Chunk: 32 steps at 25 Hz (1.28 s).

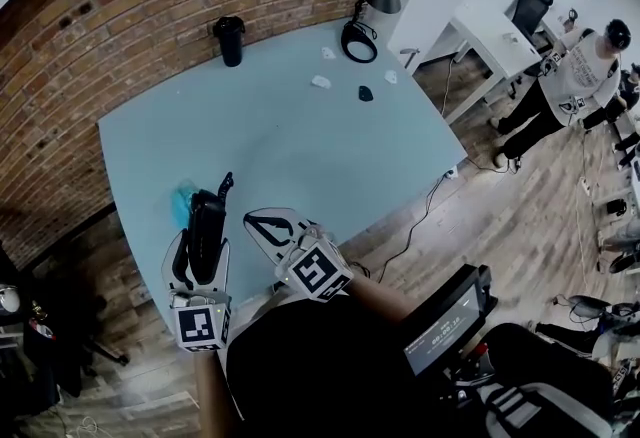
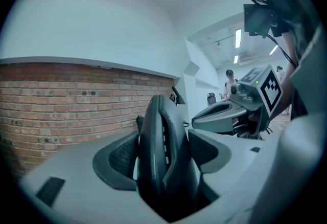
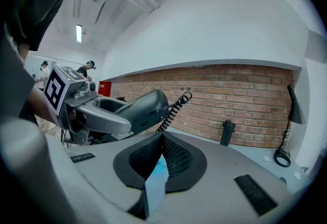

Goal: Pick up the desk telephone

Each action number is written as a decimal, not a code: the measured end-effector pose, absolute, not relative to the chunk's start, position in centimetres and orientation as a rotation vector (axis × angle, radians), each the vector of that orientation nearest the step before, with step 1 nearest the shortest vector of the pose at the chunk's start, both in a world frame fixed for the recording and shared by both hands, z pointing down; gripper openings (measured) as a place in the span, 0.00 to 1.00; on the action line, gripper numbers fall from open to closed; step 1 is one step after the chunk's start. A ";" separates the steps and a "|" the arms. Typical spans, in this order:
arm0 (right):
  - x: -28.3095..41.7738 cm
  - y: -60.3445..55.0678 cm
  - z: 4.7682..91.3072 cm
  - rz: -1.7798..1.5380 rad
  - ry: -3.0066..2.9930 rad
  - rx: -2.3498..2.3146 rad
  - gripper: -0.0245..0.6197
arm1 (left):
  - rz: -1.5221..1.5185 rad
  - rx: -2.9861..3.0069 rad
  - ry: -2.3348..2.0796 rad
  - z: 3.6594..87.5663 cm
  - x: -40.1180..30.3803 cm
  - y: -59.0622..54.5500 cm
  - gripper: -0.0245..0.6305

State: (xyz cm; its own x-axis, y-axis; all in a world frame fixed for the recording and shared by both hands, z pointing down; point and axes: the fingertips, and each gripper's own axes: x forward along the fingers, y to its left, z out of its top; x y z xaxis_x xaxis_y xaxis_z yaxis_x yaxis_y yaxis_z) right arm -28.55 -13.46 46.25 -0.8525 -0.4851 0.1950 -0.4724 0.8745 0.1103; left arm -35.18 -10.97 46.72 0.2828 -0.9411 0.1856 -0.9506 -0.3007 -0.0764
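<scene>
Toward seven o'clock of the pale blue table [image 1: 300, 146], the left gripper [image 1: 203, 241] clamped the black telephone handset [image 1: 208, 214], its coiled cord [image 1: 226, 184] pointing toward twelve. At its three o'clock, the right gripper [image 1: 275, 226] had its jaws pressed together, holding nothing.

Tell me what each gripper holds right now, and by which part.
Left gripper clamps the black handset across its sides, cord end forward. Right gripper holds nothing, jaws shut.
</scene>
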 end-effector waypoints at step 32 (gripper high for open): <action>-29.8 -11.9 51.1 0.187 -2.774 0.624 0.06 | 0.352 2.368 -1.756 51.0 -35.6 -10.3 0.54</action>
